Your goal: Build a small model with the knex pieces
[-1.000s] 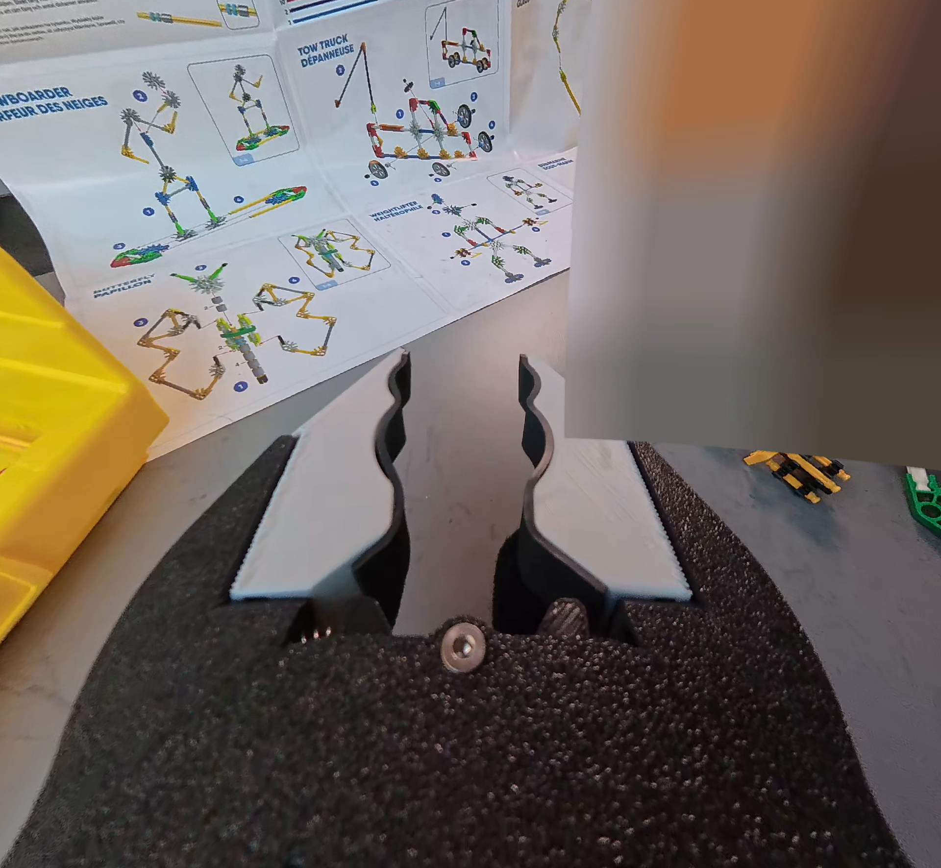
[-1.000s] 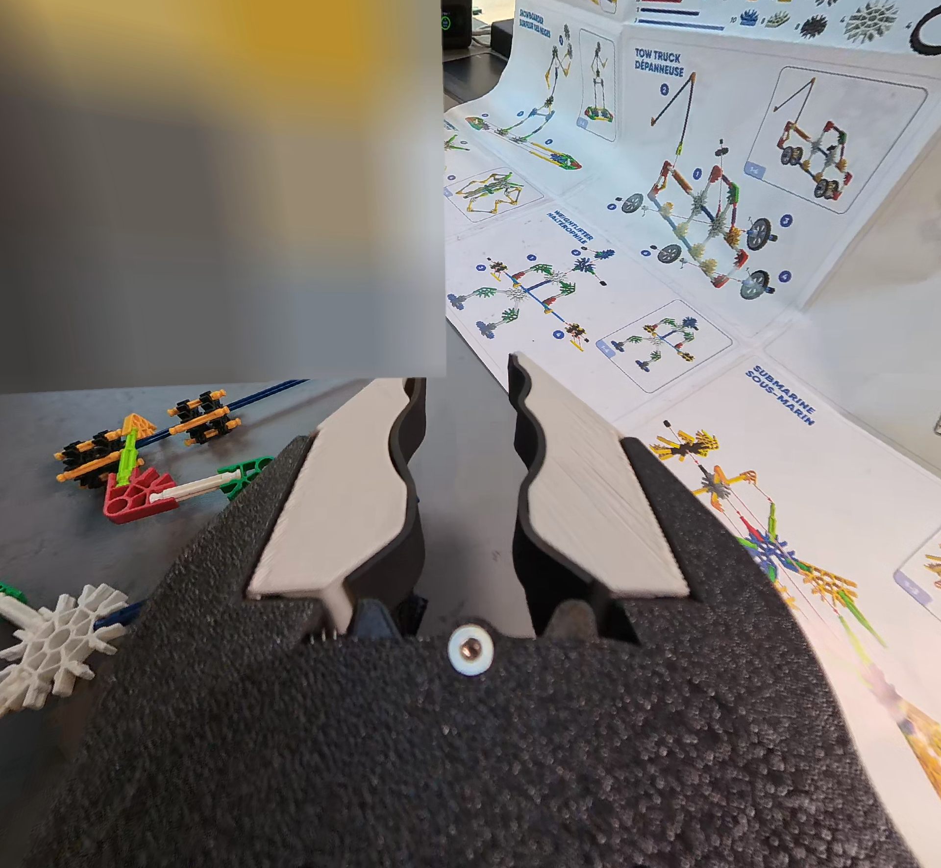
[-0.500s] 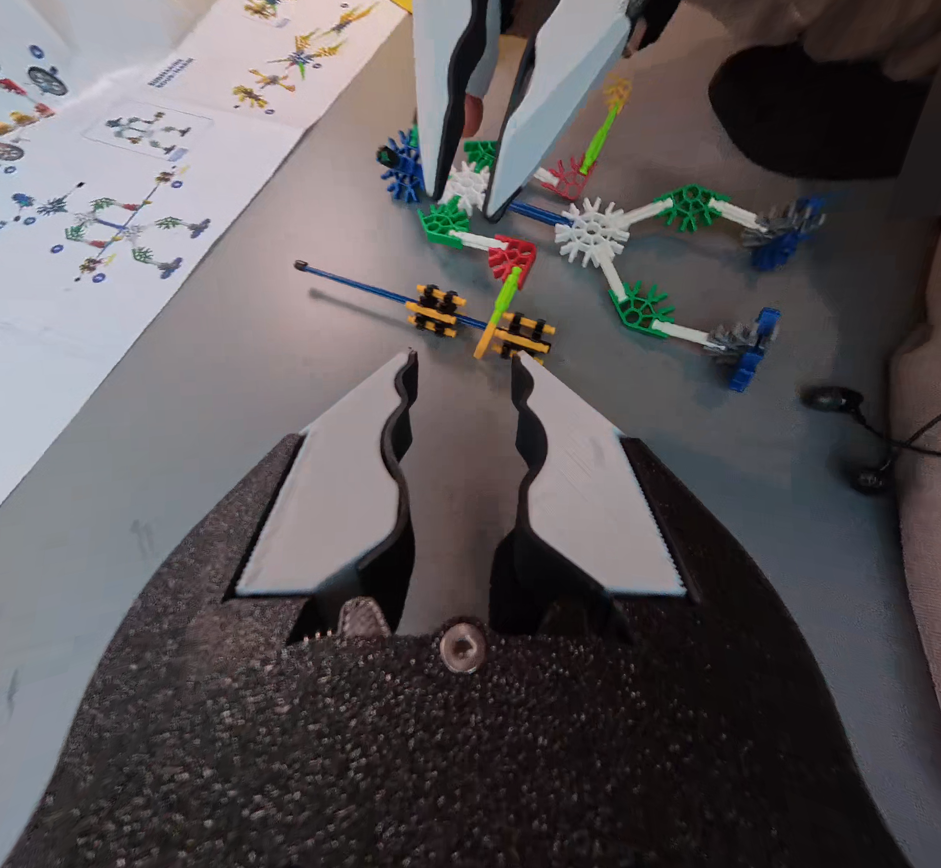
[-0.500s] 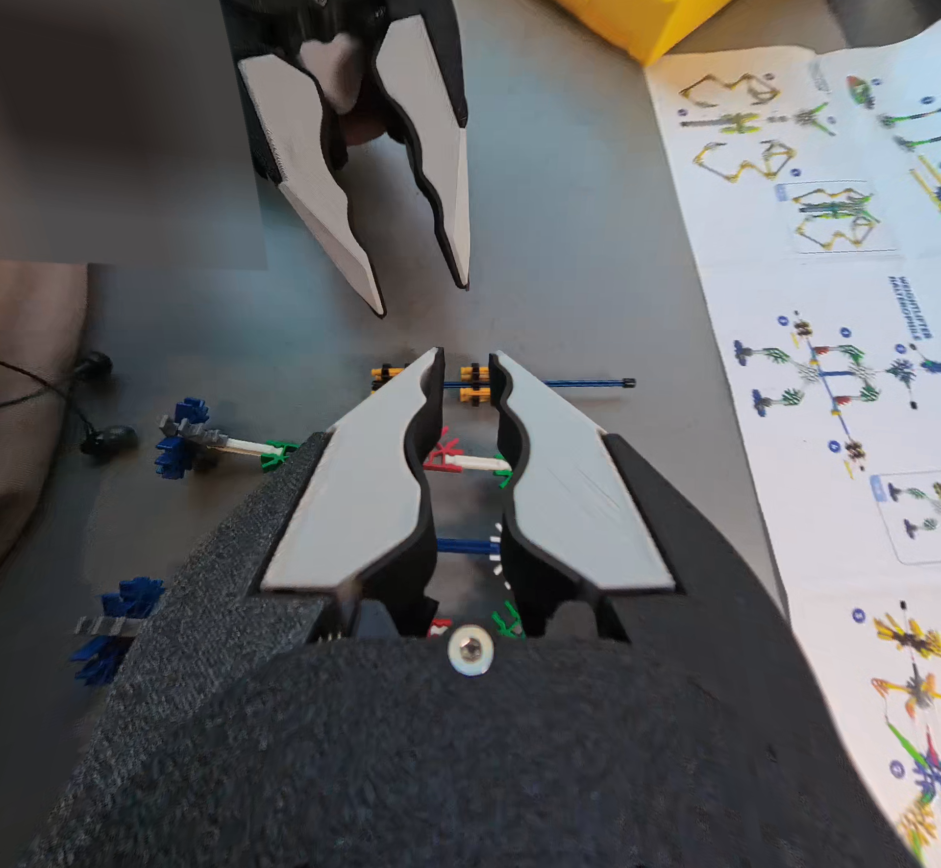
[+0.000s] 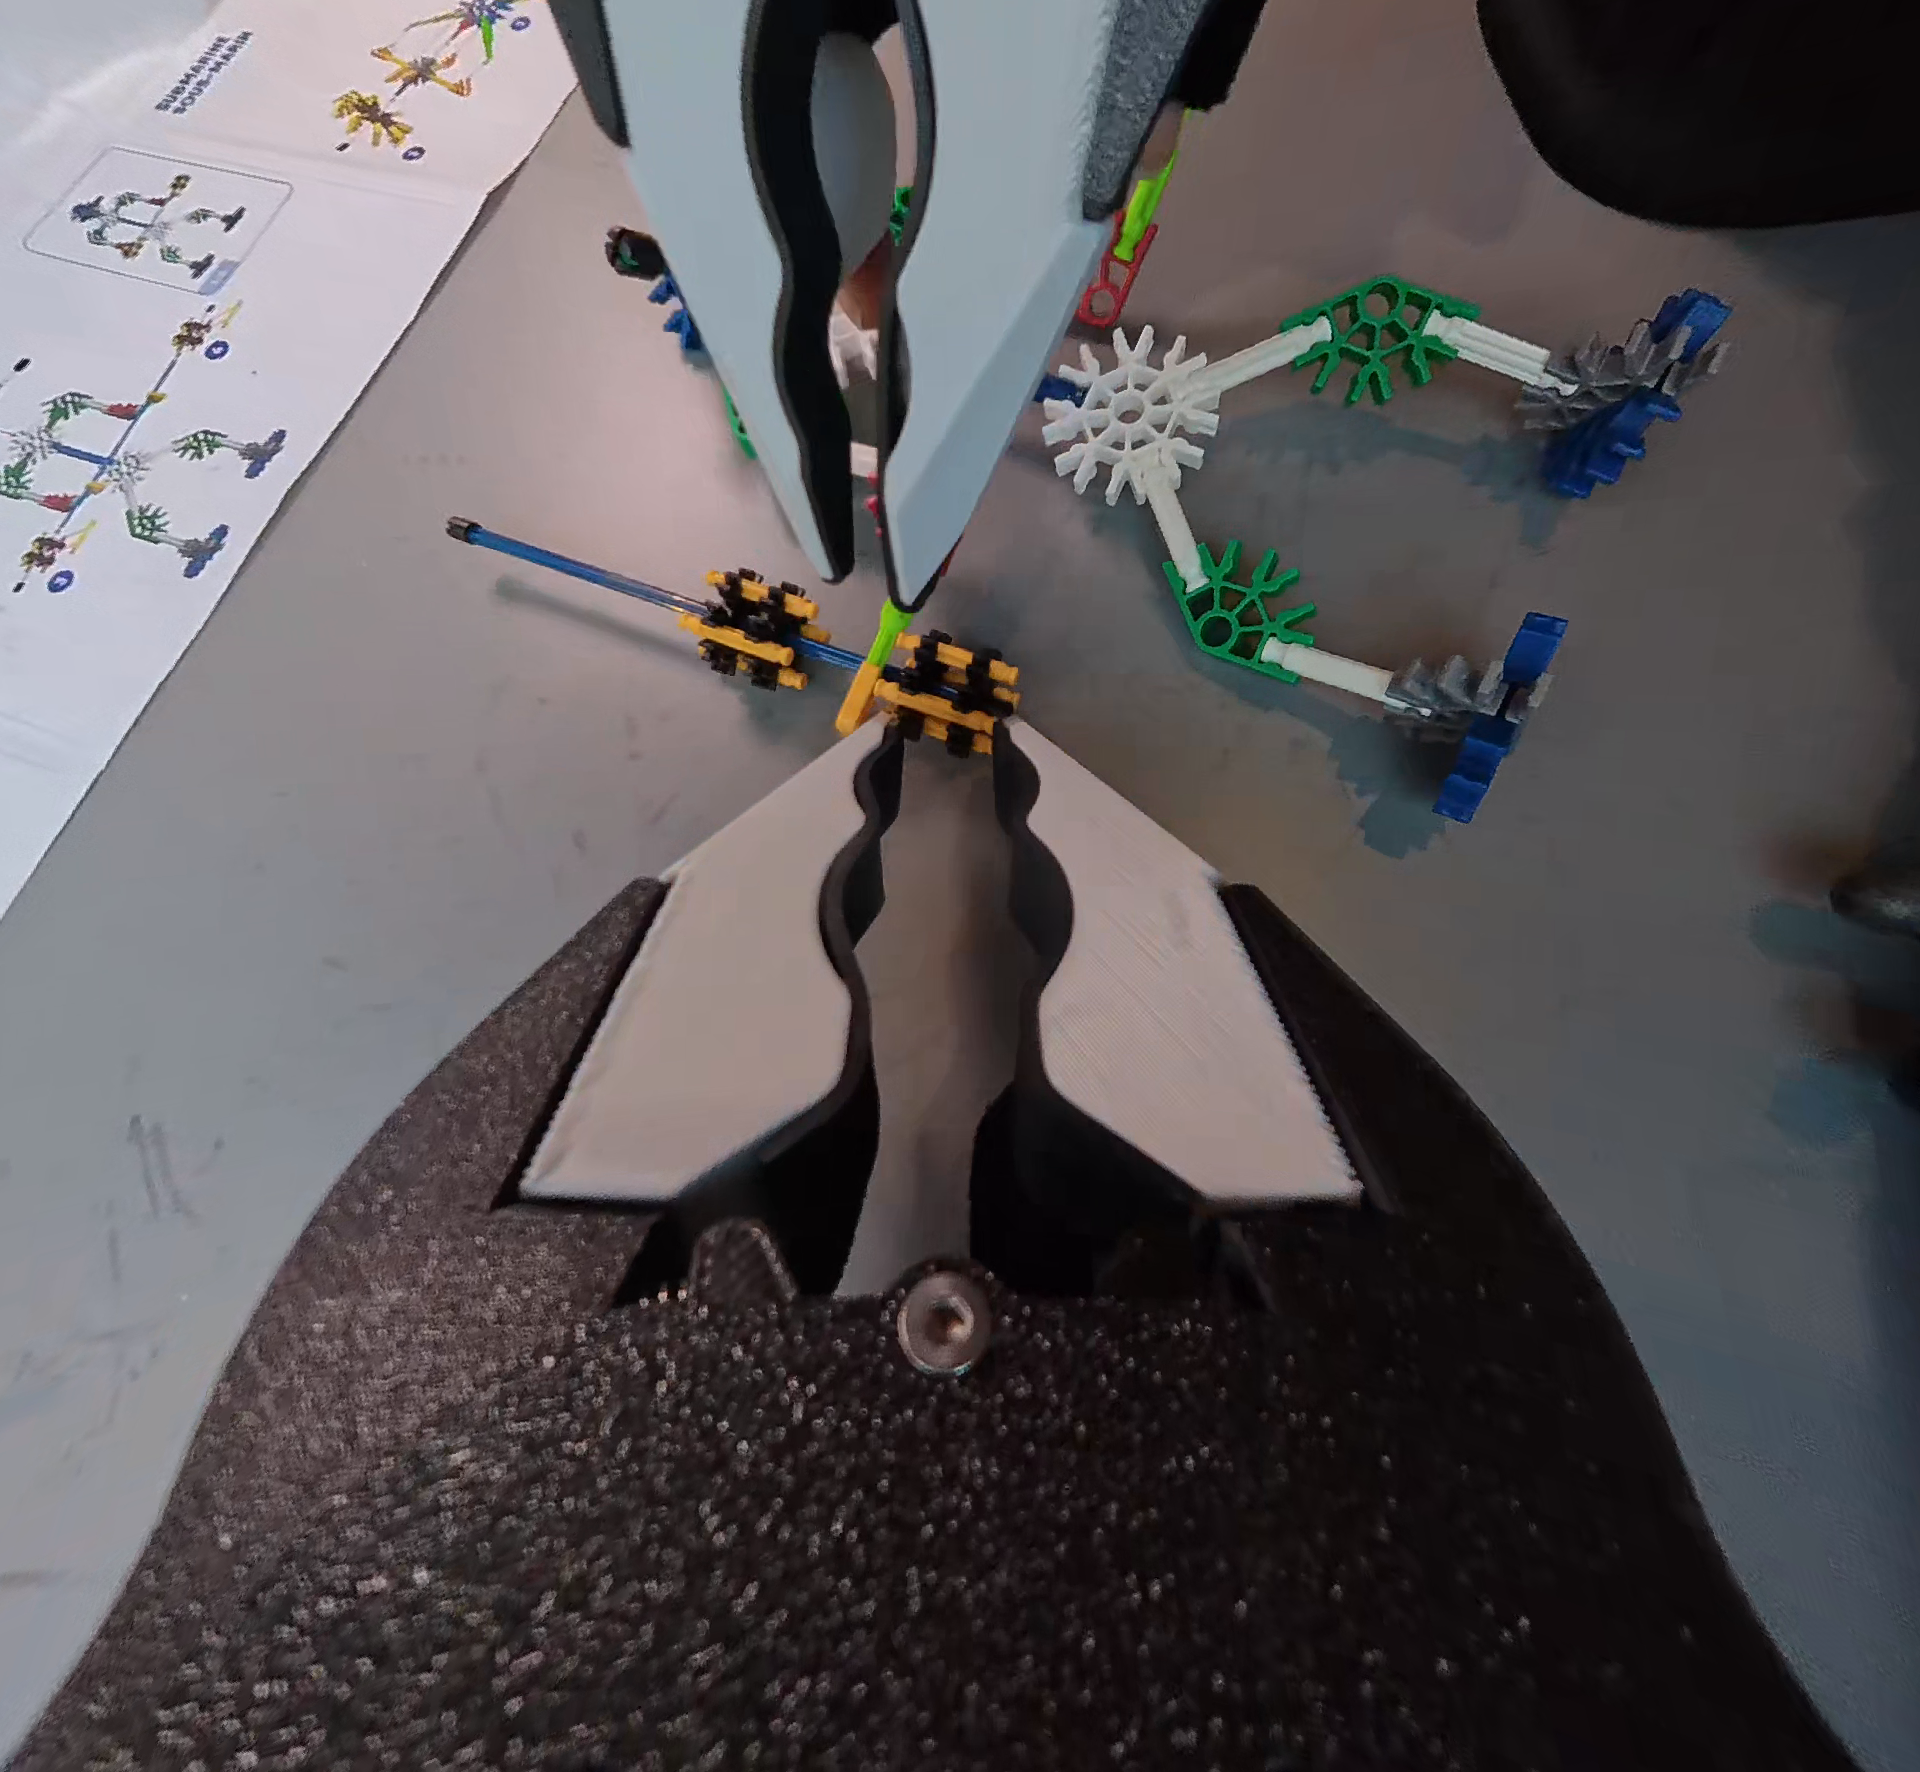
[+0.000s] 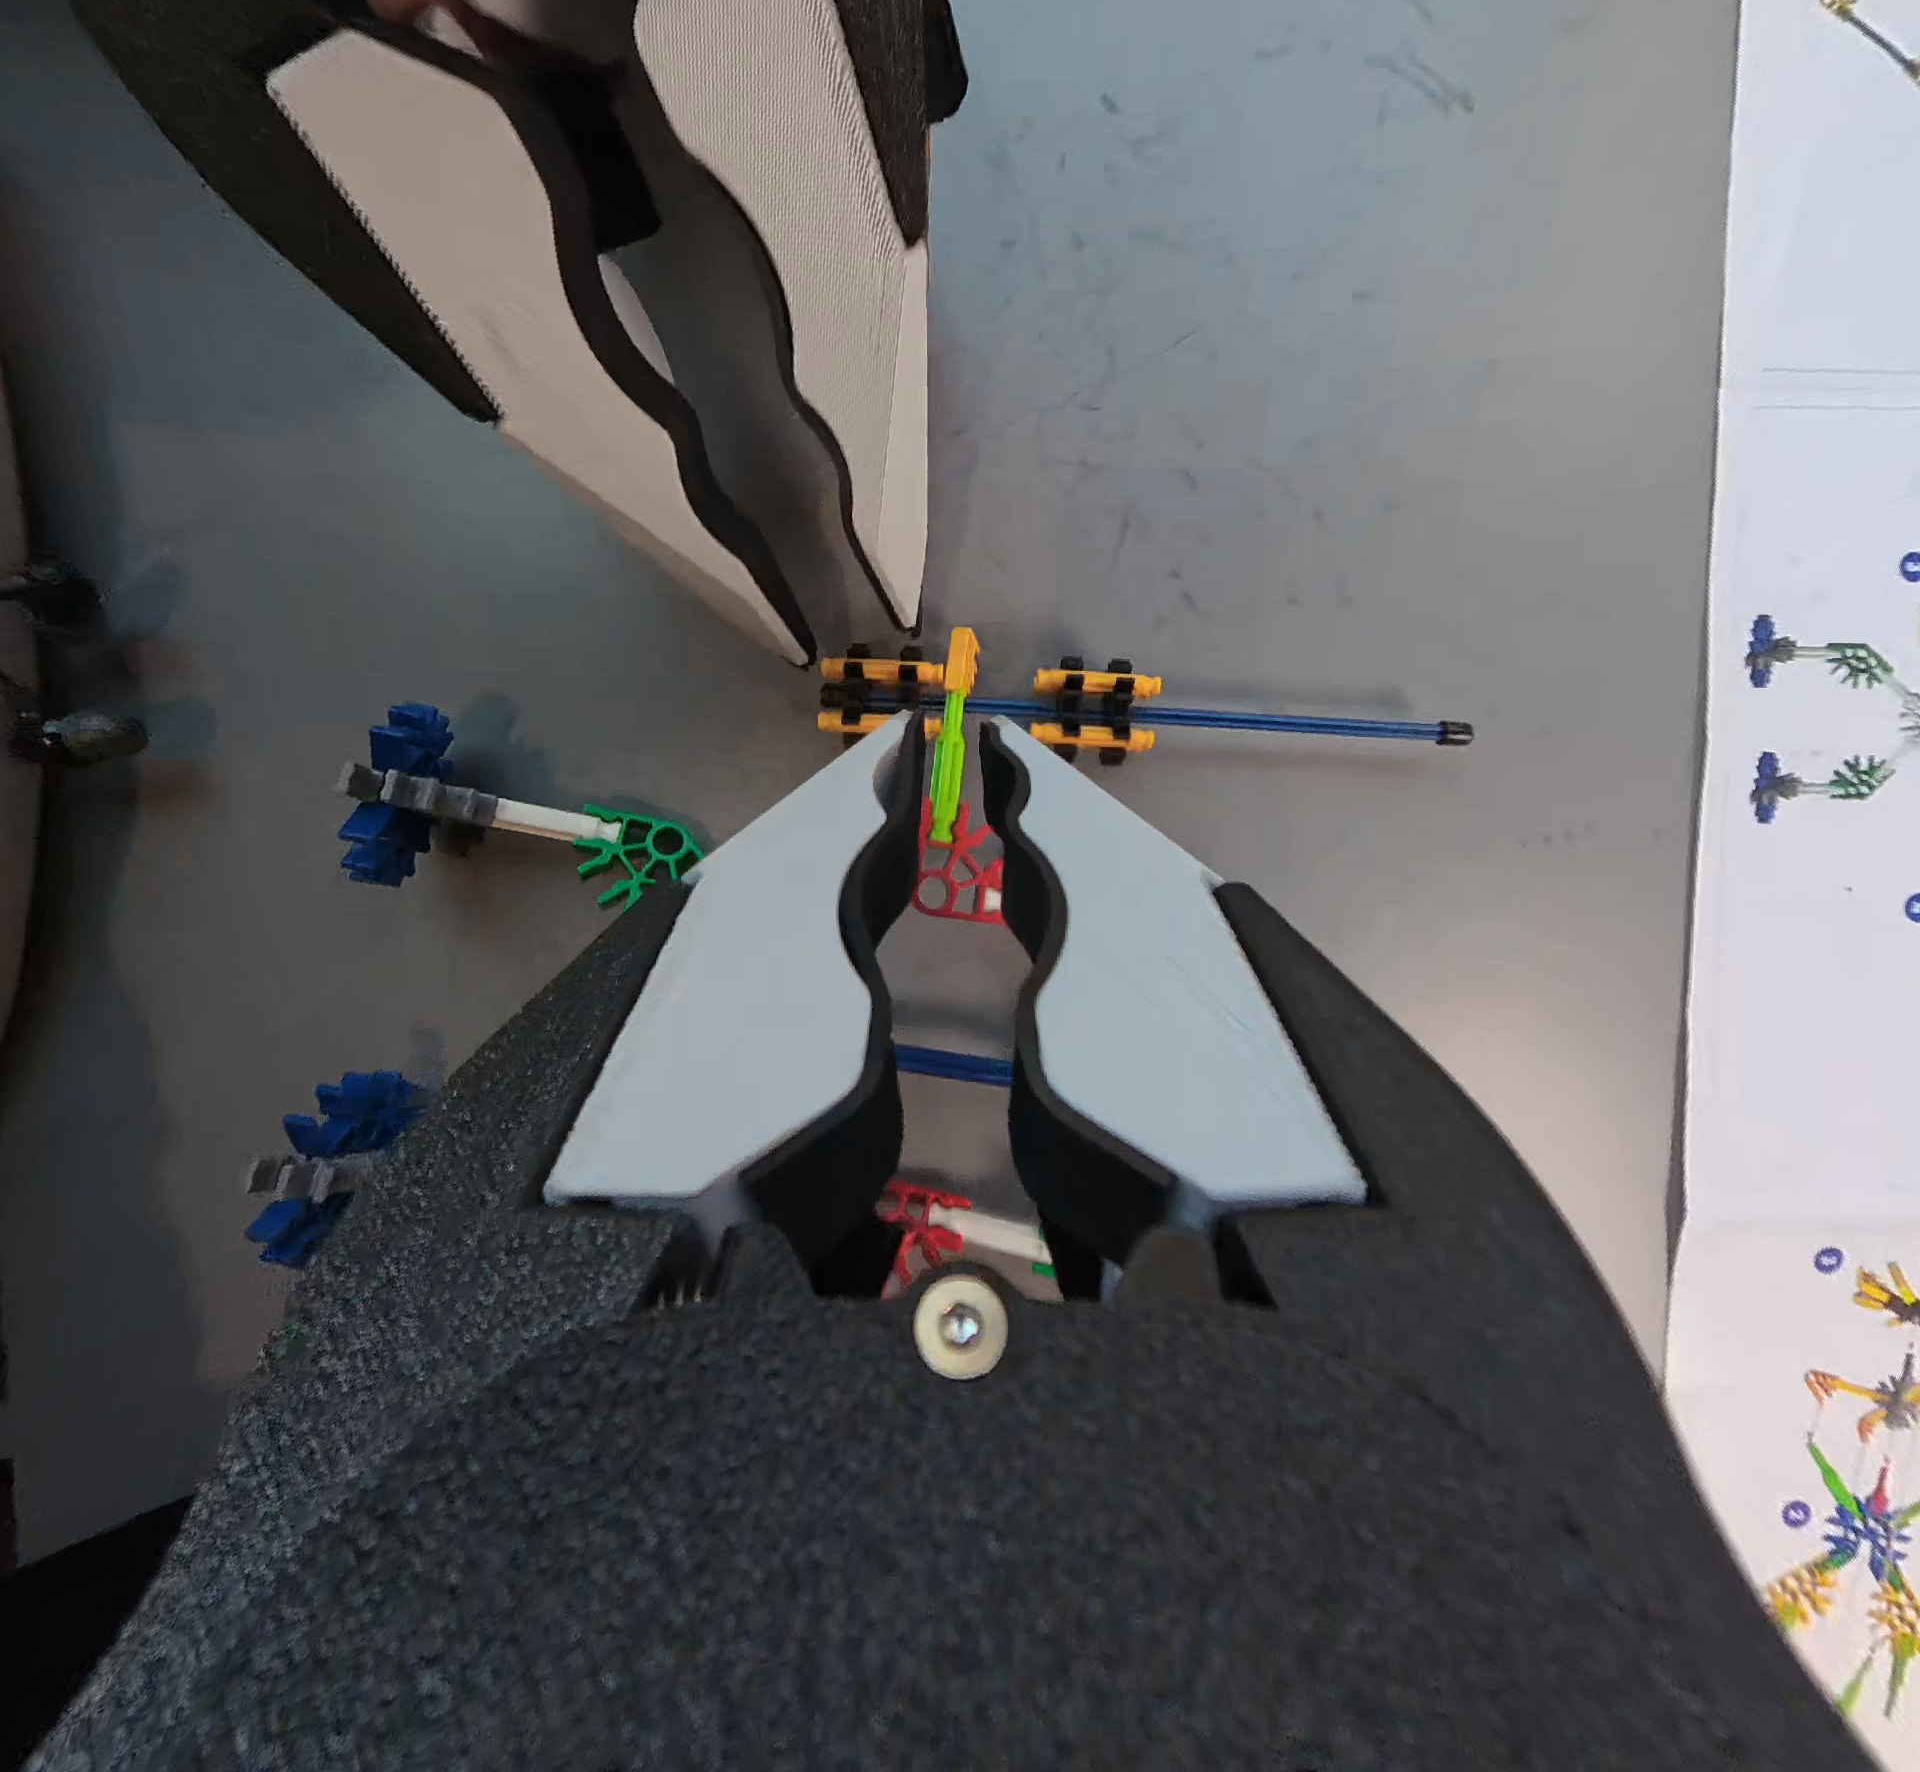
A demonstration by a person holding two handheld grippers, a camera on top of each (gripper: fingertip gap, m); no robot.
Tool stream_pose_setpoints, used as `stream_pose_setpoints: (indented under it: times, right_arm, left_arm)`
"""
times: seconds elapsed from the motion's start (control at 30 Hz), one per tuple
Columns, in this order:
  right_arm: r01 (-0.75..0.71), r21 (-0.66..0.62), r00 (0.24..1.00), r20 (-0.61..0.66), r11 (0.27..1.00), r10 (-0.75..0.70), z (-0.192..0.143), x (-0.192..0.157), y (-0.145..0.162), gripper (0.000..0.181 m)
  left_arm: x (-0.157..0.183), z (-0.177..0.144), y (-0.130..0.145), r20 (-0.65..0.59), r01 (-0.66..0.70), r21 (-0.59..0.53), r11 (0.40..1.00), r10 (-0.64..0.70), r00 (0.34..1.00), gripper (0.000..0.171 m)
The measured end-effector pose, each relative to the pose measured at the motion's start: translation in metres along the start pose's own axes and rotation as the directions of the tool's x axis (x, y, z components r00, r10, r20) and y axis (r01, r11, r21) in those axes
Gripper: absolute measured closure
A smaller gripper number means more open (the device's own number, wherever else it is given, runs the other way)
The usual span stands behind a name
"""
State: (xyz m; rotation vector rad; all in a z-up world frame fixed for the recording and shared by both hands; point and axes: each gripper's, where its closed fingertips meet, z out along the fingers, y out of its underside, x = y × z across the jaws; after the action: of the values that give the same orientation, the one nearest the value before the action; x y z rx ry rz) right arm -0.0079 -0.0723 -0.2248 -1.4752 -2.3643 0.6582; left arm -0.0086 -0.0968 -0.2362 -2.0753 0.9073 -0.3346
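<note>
While both grippers point their tips at the same small assembly on the grey surface (image 5: 312,891), neither clearly grips it. The left gripper (image 5: 943,735) has its jaws parted by a modest gap, the tips touching or just short of a yellow-and-black wheel (image 5: 951,688) threaded on a thin blue rod (image 5: 582,559). The right gripper (image 6: 948,723) has its jaws narrowly parted astride a lime-green rod (image 6: 948,766) that joins an orange connector (image 6: 961,657) to a red connector (image 6: 954,875); whether they pinch it I cannot tell. A second wheel (image 6: 1096,709) sits farther along the blue rod. An instruction sheet (image 6: 1829,787) lies along the surface's edge.
</note>
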Motion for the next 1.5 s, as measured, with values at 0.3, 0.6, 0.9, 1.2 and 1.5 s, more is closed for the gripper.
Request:
stream_pose_setpoints:
  times: [0.3,0.6,0.9,1.2,1.5]
  right_arm:
    - [-0.047,0.026,0.999,-0.008,0.999,0.047,-0.001,0.006,0.009,0.176]
    - [-0.133,0.046,0.990,0.061,0.990,0.130,-0.006,0.001,0.024,0.176]
    - [-0.131,0.054,0.989,0.070,0.990,0.127,-0.004,0.003,0.022,0.176]
    - [-0.139,0.068,0.987,0.092,0.988,0.132,0.000,0.001,0.018,0.176]
    - [-0.113,0.040,0.992,0.068,0.993,0.110,0.003,0.001,0.018,0.173]
  left_arm:
    - [0.003,0.014,0.011,-0.009,0.036,-0.067,0.997,-0.037,0.999,0.151]
    - [-0.003,0.012,0.010,-0.014,0.092,-0.063,0.994,-0.093,0.996,0.149]
    - [-0.003,0.011,0.008,-0.035,0.105,-0.052,0.993,-0.107,0.994,0.138]
    - [-0.004,0.016,0.010,-0.020,0.096,-0.062,0.993,-0.097,0.995,0.144]
    - [-0.006,0.017,0.010,0.009,0.064,-0.063,0.996,-0.063,0.998,0.146]
